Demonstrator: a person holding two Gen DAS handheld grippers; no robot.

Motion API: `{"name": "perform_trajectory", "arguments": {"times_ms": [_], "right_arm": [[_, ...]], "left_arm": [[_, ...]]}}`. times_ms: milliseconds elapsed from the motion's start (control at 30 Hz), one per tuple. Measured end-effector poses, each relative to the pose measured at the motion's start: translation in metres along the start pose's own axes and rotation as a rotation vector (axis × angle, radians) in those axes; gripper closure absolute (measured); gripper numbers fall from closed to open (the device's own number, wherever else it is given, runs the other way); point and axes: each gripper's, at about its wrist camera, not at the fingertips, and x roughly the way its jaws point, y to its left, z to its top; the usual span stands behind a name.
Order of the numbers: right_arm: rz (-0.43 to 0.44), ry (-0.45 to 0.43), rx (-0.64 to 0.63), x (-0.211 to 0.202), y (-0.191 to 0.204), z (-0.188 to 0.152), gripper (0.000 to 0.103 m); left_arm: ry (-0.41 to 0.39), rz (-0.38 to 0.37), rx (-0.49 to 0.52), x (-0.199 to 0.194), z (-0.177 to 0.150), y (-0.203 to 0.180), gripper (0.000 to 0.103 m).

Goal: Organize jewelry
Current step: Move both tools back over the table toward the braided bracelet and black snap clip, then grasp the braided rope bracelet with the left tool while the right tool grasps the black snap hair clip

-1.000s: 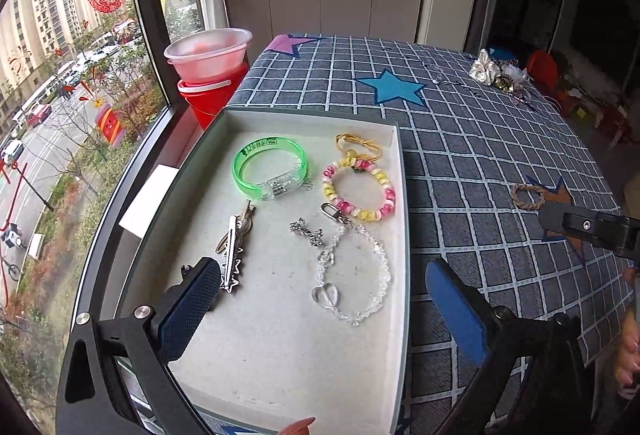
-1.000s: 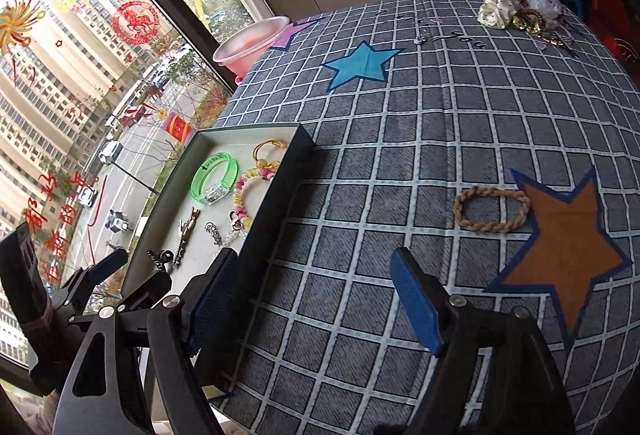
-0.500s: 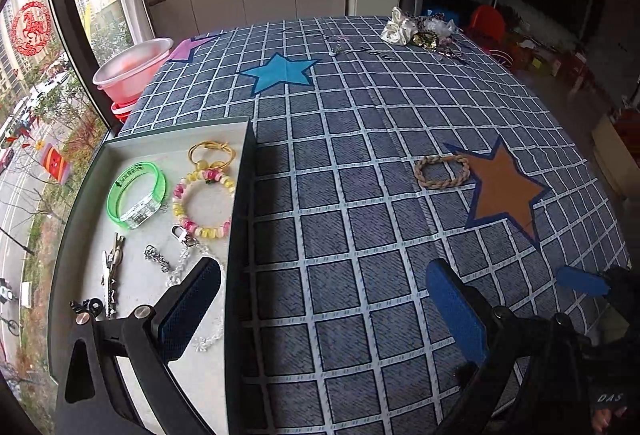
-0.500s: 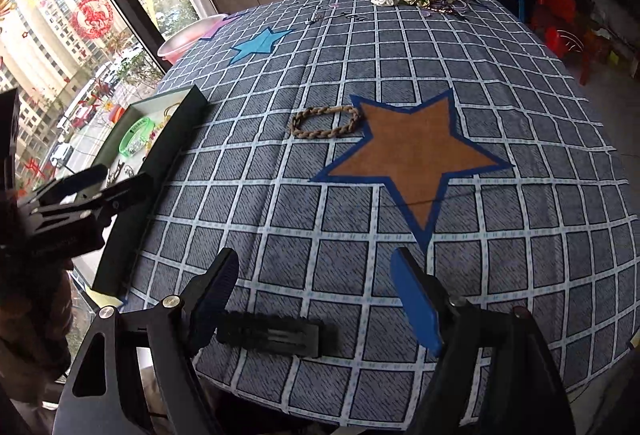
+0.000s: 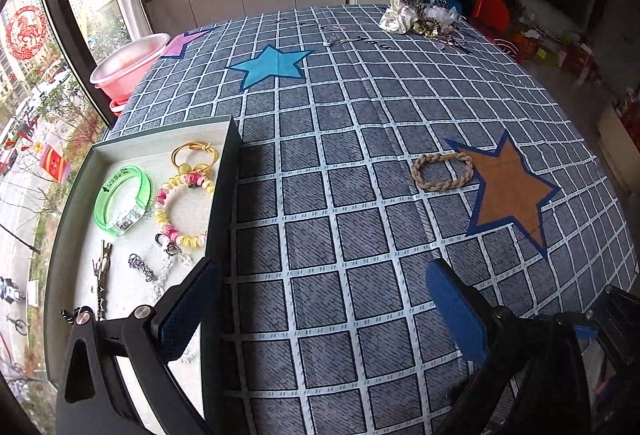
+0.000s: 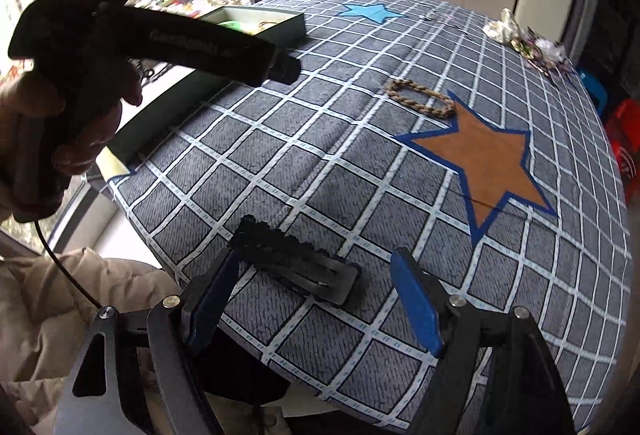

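While the right gripper [image 6: 312, 299] hangs wide open and empty, a flat black hair clip [image 6: 296, 263] with a wavy edge lies between its blue pads, near the tabletop's [image 6: 320, 139] front edge.

clear bead chain [image 5: 166, 277]: lower part hidden behind left claw [image 5: 324, 309]
heap at far desk corner [image 5: 420, 19]: items too small to tell
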Motion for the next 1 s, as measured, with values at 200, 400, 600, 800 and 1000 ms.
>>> {"name": "perform_trajectory", "arguments": {"times_ms": [200, 400, 600, 800, 1000], "right_arm": [[0.001, 0.040, -0.127, 0.016, 0.010, 0.005, 0.023], [-0.050, 0.050, -0.078, 0.024, 0.002, 0.007, 0.022], [-0.132, 0.021, 0.118, 0.020, -0.024, 0.004, 0.023], [-0.240, 0.017, 0.330, 0.011, -0.054, -0.005, 0.023], [-0.201, -0.016, 0.450, -0.004, -0.053, -0.016, 0.023]], "left_arm": [[0.019, -0.010, 0.012, 0.008, 0.008, -0.002, 0.000], [0.024, -0.010, -0.006, 0.015, 0.013, -0.003, 0.000], [0.022, -0.008, 0.004, 0.020, 0.017, -0.007, 0.000], [0.022, -0.014, 0.013, 0.023, 0.018, -0.012, 0.000], [0.014, -0.032, 0.057, 0.029, 0.030, -0.025, 0.000]]}}
